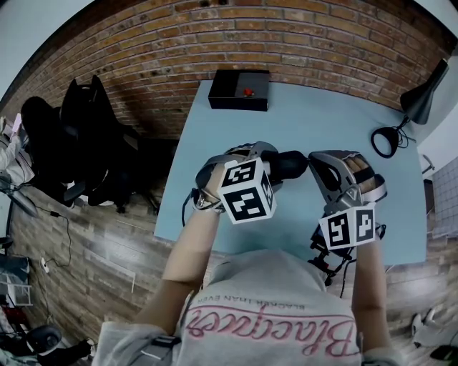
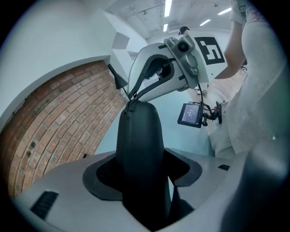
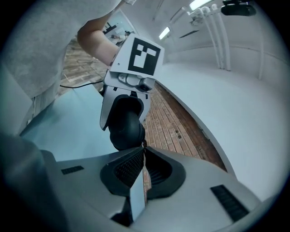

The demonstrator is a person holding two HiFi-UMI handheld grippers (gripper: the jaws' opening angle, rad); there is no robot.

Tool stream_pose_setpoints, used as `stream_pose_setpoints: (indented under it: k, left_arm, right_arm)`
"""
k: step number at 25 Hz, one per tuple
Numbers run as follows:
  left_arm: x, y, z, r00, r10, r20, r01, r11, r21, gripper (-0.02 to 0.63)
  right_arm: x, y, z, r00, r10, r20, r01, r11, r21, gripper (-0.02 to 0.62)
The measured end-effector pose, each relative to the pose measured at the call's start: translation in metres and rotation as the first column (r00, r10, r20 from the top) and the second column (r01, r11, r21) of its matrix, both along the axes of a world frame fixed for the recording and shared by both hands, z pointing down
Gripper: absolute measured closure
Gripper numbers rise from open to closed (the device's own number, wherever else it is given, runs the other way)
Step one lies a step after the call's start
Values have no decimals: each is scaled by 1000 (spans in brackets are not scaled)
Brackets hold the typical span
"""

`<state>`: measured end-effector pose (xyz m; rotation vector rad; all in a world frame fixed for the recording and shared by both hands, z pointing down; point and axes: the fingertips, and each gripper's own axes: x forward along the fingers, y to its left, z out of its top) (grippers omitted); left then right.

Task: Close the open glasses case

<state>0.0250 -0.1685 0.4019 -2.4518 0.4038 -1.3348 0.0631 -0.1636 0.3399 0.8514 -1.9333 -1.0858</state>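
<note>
- Grey shirt with pink lettering point(image 1: 272, 314) nearest, along the bottom of the head view, with a bare forearm reaching forward on each side.
- Left gripper point(image 2: 141, 172) clamped on the black, rounded, hard-shell glasses case point(image 2: 138, 136), jaw pads pressed against its two flanks, one end of the case projecting beyond the tips.
- Right gripper point(image 3: 143, 155) directly opposite, jaws together, tips pinched on the small dark zip pull point(image 3: 143, 145) at that projecting end.
- Glasses case thus spanned between the two grippers over the near half of the table; contact with the surface and extent of zip closure not discernible.
- Small black-framed screen point(image 2: 192, 114) on a bracket beside the right gripper, seen in the left gripper view.
- Light blue, matt, rectangular tabletop point(image 1: 322, 121) beneath both grippers.
- Black rectangular box with a red button point(image 1: 240, 89) at the far edge of the tabletop, left of centre.
- Black desk lamp with a round base point(image 1: 418, 100) towards the far right corner, well apart from the box.
- Red-brown brick wall point(image 1: 286, 36) just behind the far table edge, plain white wall above it.
- Grey-brown wooden plank floor point(image 1: 107, 250) left of the table, with black office chairs point(image 1: 79, 129) near the brick wall and thin cables trailing across the planks.
- White ceiling with bright strip lights point(image 2: 167, 7) overhead, seen in both gripper views.
</note>
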Motion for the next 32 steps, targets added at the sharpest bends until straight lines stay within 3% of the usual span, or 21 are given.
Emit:
stream_pose_setpoints:
  k: [6, 13, 19, 22, 25, 27, 30, 32]
  left_arm:
    - [0, -4, 17, 994, -17, 110, 23, 998, -58, 321]
    - [0, -14, 29, 980, -61, 188, 69, 997, -36, 321]
    - [1, -15, 41, 980, -99, 171, 109, 993, -50, 322]
    - [3, -17, 40, 987, -118, 108, 125, 991, -57, 321]
    - [4, -20, 36, 989, -150, 4, 150, 986, -77, 321]
    - [2, -22, 33, 981, -180, -77, 172, 980, -100, 321]
    - [1, -25, 22, 954, -218, -206, 196, 973, -123, 321]
    - [0, -28, 12, 921, -244, -302, 212, 968, -136, 321]
  right_arm:
    - [-4, -6, 14, 981, 15, -191, -7, 999, 42, 574]
    - [-13, -14, 21, 928, 49, -370, 0, 991, 131, 574]
    - [-39, -2, 16, 929, -10, -371, 91, 975, 202, 574]
    - [-36, -7, 16, 957, -4, -289, 57, 983, 175, 574]
    - [-34, -7, 6, 995, -4, -99, 16, 992, 122, 574]
    - [-30, -9, -3, 999, 17, 38, -20, 996, 87, 574]
    - [-16, -14, -17, 968, 74, 240, -78, 997, 3, 574]
    - [-9, -16, -28, 915, 99, 391, -82, 995, -59, 574]
